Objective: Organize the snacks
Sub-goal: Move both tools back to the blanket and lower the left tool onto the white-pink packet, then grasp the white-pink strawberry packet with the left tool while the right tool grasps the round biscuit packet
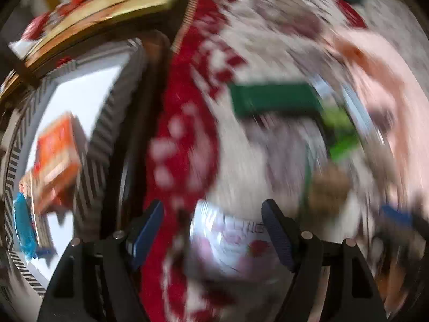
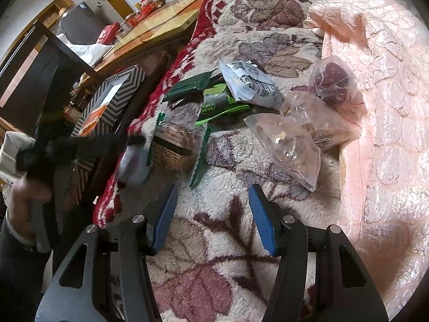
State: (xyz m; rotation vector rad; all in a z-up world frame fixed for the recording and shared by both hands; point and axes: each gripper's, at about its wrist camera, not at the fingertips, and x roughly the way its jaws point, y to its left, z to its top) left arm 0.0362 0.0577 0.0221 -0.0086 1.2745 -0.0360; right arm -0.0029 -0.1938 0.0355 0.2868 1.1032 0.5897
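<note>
The left wrist view is smeared by motion. My left gripper (image 1: 213,232) points down at the bed's edge, jaws wide, with a white packet printed in pink (image 1: 230,238) between them. Red blanket shows between the packet and the left pad, so no grip is visible. The right wrist view shows that gripper (image 2: 136,141) as a black blur over the same white packet (image 2: 132,163). My right gripper (image 2: 211,214) hovers open and empty over the floral blanket (image 2: 228,241). Beyond it lie a brown packet (image 2: 174,147), a dark green packet (image 2: 187,87), a lime packet (image 2: 219,102) and a grey-white packet (image 2: 249,83).
A chevron-patterned box (image 1: 118,123) stands left of the bed, holding an orange packet (image 1: 56,158) and a blue one (image 1: 22,225). Clear bags of nuts (image 2: 289,145) and red dates (image 2: 332,80) lie by a pink quilt (image 2: 375,107). A wooden table (image 2: 161,24) stands behind.
</note>
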